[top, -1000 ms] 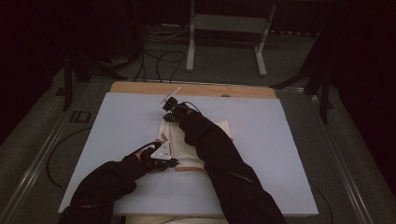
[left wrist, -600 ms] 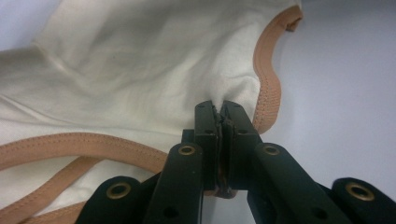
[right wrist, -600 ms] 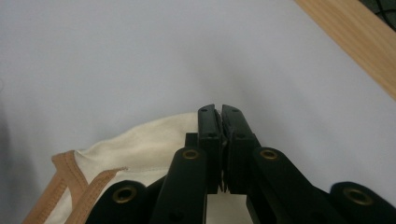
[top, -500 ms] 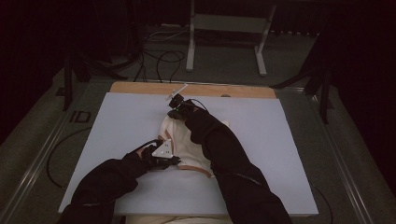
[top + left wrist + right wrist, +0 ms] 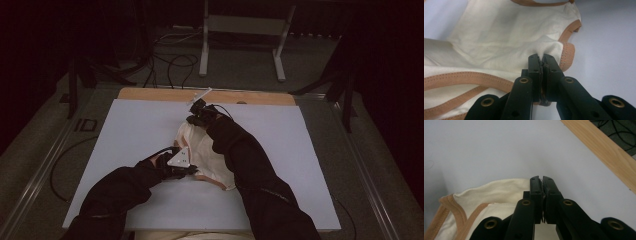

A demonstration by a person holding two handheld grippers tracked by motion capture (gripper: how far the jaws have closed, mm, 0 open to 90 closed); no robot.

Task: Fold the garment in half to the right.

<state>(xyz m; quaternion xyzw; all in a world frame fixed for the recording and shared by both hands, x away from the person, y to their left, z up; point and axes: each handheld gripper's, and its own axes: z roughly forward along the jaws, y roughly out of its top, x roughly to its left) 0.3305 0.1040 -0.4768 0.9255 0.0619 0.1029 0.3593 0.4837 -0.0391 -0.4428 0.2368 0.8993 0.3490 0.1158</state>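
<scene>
A cream garment (image 5: 207,150) with tan-orange trim lies in the middle of the white table top (image 5: 125,130). My left gripper (image 5: 192,170) is shut on its near edge; in the left gripper view the black jaws (image 5: 542,61) pinch cream cloth (image 5: 499,42) beside a trimmed corner. My right gripper (image 5: 194,119) is shut on the garment's far edge. In the right gripper view its jaws (image 5: 541,182) clamp the cream hem (image 5: 499,188), with tan trim at the lower left.
A wooden strip (image 5: 150,94) runs along the table's far edge; it also shows at the upper right as a wooden strip (image 5: 604,150) in the right gripper view. Beyond it are cables (image 5: 170,55) and a metal stand (image 5: 240,30) on the floor. Black sleeves cover both forearms.
My right gripper has moved slightly toward the far edge with the garment's hem, stretching the cloth out. The left gripper has held its place on the near edge.
</scene>
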